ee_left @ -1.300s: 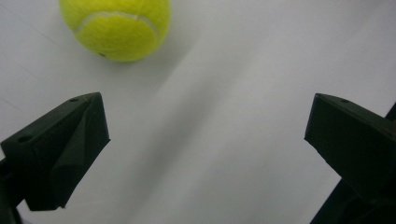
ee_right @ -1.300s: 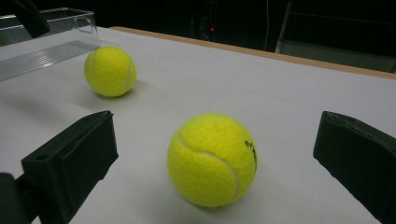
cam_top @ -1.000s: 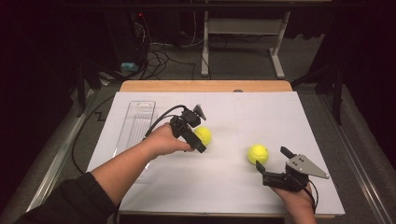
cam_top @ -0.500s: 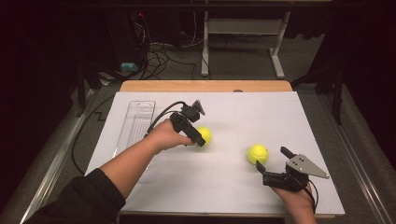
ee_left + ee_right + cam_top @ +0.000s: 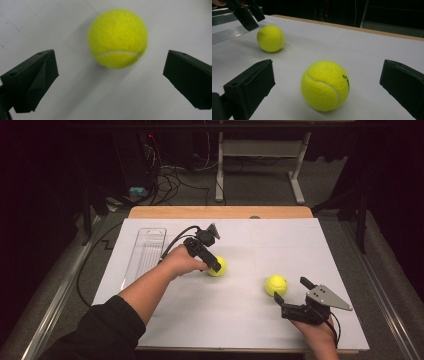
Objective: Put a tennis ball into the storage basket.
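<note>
2 round tennis balls, no long axis: left gripper (image 5: 214, 265) spread wide over far-left ball (image 5: 218, 266), right gripper (image 5: 290, 295) spread by near-right ball (image 5: 276, 284).

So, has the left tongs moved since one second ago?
Yes, slightly. In the high view the left tongs has shifted back toward the clear tray and the person, and stands open just short of the left tennis ball.

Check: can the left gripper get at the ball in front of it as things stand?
Probably yes. The left gripper is open, jaws wider than the tennis ball just ahead on the bare white table; nothing lies between them.
</note>
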A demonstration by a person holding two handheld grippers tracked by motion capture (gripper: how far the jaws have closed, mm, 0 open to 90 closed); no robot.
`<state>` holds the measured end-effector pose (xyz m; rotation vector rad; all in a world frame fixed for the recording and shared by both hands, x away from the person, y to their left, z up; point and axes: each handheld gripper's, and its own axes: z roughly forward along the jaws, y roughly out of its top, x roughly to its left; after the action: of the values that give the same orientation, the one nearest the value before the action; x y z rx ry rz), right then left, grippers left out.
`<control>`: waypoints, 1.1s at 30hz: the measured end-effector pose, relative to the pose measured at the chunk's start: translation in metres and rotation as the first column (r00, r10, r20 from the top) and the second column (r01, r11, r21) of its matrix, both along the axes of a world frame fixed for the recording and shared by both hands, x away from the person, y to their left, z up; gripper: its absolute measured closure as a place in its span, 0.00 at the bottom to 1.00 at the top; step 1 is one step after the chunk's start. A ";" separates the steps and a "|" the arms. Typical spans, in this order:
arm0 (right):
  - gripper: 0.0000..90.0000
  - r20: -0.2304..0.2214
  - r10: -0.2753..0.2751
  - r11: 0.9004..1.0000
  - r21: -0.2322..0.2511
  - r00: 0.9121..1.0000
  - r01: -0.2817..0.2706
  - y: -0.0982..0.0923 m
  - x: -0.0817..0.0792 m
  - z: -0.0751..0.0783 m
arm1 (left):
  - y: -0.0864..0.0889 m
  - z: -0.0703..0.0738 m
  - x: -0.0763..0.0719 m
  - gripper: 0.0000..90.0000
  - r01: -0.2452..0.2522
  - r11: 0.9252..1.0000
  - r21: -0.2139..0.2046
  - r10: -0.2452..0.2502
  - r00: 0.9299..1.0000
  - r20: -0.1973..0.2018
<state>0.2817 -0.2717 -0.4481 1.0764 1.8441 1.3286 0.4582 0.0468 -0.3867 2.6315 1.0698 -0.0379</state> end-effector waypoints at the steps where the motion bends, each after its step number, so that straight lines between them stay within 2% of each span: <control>1: 0.00 0.000 0.000 1.000 0.000 1.000 0.000 0.000 0.000 0.000 | -0.002 -0.001 0.000 0.01 0.004 1.000 0.000 -0.004 1.000 -0.003; 4: 0.00 0.000 0.000 1.000 0.000 1.000 0.000 0.000 0.000 0.000 | -0.009 -0.005 0.001 0.01 0.005 1.000 0.025 -0.005 1.000 -0.007; 6: 0.00 0.000 0.000 1.000 -0.001 1.000 0.000 0.000 0.000 0.000 | -0.011 -0.007 0.002 0.01 -0.002 1.000 0.013 0.002 1.000 0.000; 11: 0.00 0.000 0.000 1.000 0.001 1.000 0.000 0.000 0.000 0.000 | -0.015 -0.013 0.006 0.01 -0.008 1.000 0.030 0.008 1.000 -0.007; 18: 0.00 -0.002 0.003 1.000 0.003 1.000 -0.003 0.000 0.000 0.000 | -0.019 -0.020 0.010 0.03 -0.017 1.000 0.013 0.017 1.000 -0.019; 22: 0.00 -0.005 0.004 1.000 -0.001 1.000 -0.004 0.000 0.001 -0.001 | -0.021 -0.023 0.011 0.04 -0.006 1.000 0.028 0.006 1.000 -0.022; 25: 0.00 -0.006 0.004 1.000 0.000 1.000 -0.004 0.000 0.001 -0.001 | -0.023 -0.025 0.012 0.06 -0.008 1.000 0.021 0.009 1.000 -0.022; 33: 0.00 -0.004 0.004 1.000 0.004 1.000 -0.004 0.000 0.000 0.000 | -0.025 -0.028 0.013 0.12 -0.009 0.999 0.033 0.009 1.000 -0.023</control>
<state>0.2820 -0.2718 -0.4485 1.0781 1.8479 1.3343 0.4716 0.0222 -0.4151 2.6619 1.0990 -0.0491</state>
